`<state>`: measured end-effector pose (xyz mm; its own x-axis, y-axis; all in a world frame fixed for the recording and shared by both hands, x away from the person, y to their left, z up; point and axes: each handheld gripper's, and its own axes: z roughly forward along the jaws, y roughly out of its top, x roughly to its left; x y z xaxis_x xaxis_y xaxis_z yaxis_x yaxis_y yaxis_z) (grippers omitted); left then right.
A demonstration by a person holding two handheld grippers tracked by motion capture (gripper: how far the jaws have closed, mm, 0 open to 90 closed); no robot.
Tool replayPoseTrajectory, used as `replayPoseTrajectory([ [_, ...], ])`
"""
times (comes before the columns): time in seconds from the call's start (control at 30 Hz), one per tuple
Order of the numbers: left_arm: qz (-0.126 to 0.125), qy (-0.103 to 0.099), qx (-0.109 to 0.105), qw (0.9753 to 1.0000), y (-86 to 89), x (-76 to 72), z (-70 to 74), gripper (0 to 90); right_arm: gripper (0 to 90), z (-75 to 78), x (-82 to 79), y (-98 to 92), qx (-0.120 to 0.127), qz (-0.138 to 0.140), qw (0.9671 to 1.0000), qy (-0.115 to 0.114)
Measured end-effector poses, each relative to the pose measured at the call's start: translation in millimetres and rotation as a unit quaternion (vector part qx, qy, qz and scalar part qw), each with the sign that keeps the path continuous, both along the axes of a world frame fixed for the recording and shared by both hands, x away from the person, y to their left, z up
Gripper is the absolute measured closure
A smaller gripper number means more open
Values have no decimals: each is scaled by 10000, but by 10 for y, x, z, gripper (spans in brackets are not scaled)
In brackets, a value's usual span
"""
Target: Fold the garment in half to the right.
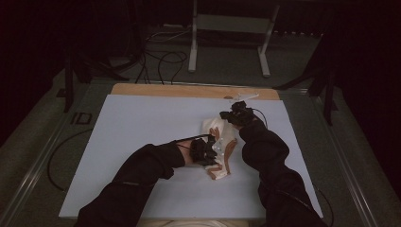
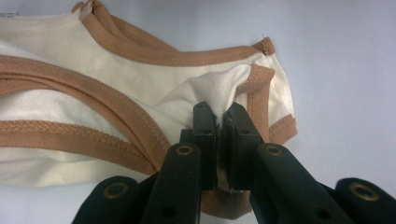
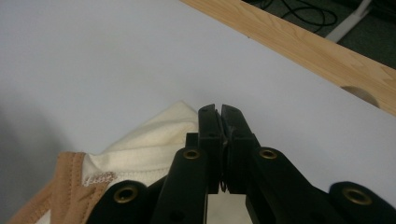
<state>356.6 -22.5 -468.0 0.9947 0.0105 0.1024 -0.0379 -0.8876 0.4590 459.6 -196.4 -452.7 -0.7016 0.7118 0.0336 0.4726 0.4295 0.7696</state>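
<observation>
Your garment (image 1: 220, 146), a cream top w/ tan trim, lies bunched near the centre of the desk (image 1: 142, 132), a bit right of middle, running from near-centre toward the far right. Your left gripper (image 1: 206, 150) sits at the garment's left edge, on its near half; in the left gripper view its jaws are pressed together on a fold of cream fabric (image 2: 219, 93) pinched right next to a tan-edged opening, w/ a bit of cloth showing between the jaws lower down. Tan bands (image 2: 93, 135) curve across the cloth to the left of that view. Your right gripper (image 1: 239, 115) is at the garment's far end, well apart from the left one, w/ the cloth lying betw. them. In the right gripper view its jaws are closed tight, w/ a cream corner (image 3: 163, 135) of the garment just left of and under them; a sliver of cloth looks caught low betw. the jaws, so it reads as pinching the garment's far edge. A tan hem w/ a stitched spot (image 3: 95, 178) shows at that view's lower left. The wooden strip (image 1: 189, 91) at the desk's far edge runs beyond the right gripper. Both your sleeves come in from the near side.
</observation>
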Motion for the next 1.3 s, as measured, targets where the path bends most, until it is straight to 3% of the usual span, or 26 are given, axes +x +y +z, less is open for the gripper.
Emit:
replayPoseTrajectory([
  [0.5, 181, 121, 177, 9996, -149, 17, -95, 835, 883, -179, 45, -135, -7, -114, 9999, 110],
  [0.97, 177, 229, 69, 9996, -249, 29, -137, 785, 870, -449, 104, -251, -132, -313, 9988, 362],
  [1.03, 184, 251, 64, 9995, -287, 23, -135, 776, 842, -454, 105, -252, -143, -357, 9986, 376],
  [1.1, 196, 312, 84, 9993, -309, 10, -134, 757, 759, -450, 110, -260, -124, -392, 9984, 386],
  [1.3, 163, 404, 6, 9990, -313, -51, -103, 571, 522, -404, 107, -243, 16, -387, 9978, 529],
])
